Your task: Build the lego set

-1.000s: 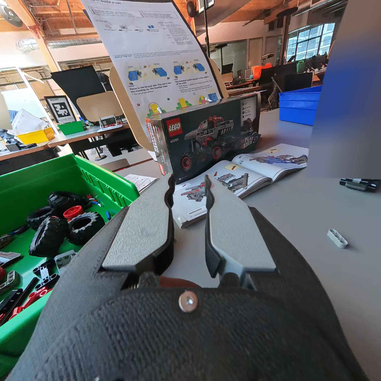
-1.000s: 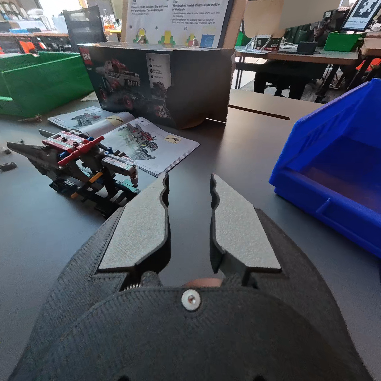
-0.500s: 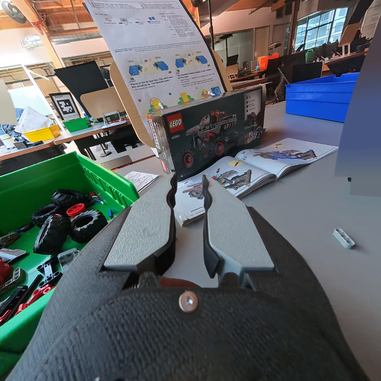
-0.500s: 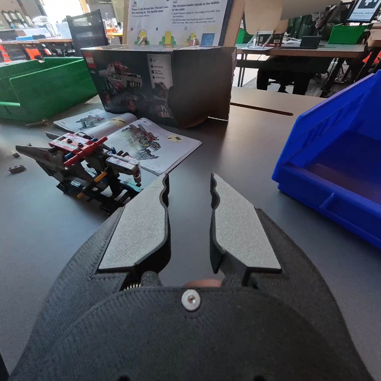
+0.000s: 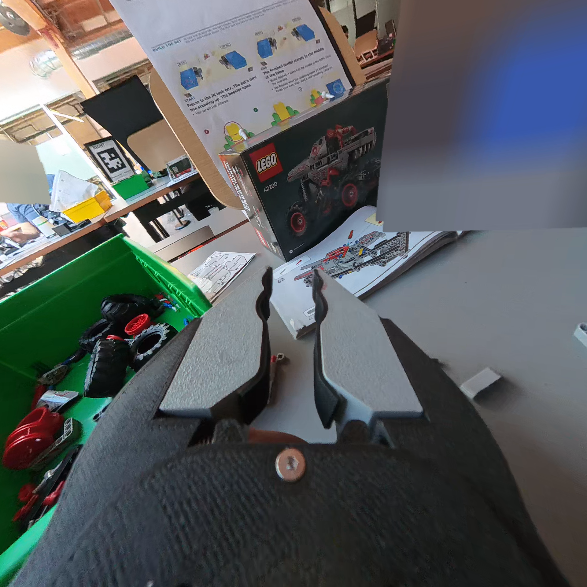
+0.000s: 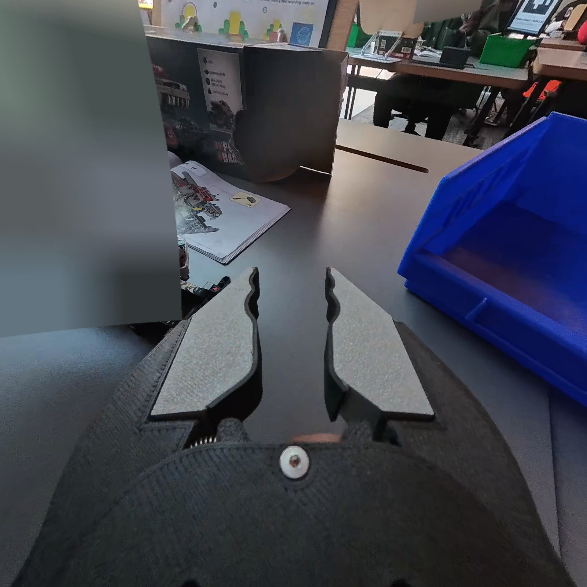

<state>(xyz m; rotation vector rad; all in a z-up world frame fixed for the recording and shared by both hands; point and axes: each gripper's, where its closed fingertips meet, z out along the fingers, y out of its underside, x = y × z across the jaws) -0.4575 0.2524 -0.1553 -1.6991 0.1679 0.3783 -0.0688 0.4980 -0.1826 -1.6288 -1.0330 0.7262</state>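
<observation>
My left gripper (image 5: pixel 292 279) is open a little and empty, low over the grey table (image 5: pixel 476 301) beside the green bin (image 5: pixel 95 286). The bin holds black tyres (image 5: pixel 104 365), red wheels (image 5: pixel 31 428) and several small parts. A small thin piece (image 5: pixel 279 359) lies on the table below the gap between the fingers. My right gripper (image 6: pixel 291 276) is open and empty over the dark table. The part-built model (image 6: pixel 203 289) lies to its left, mostly hidden by a blurred patch. The open booklet (image 5: pixel 365 263) lies in front of the set's box (image 5: pixel 317 184).
A blue bin (image 6: pixel 492 270) stands close on the right of the right gripper. Two small grey pieces (image 5: pixel 481 386) lie on the table right of the left gripper. A sticker sheet (image 5: pixel 222 270) lies by the green bin. An instruction board (image 5: pixel 254 63) stands behind the box. Spacing between my two grippers at the tips: around 45 centimeters.
Both grippers have moved forward toward the box and booklet. The model has slid left in the right wrist view, behind the blurred patch. Both grippers' openings look unchanged.
</observation>
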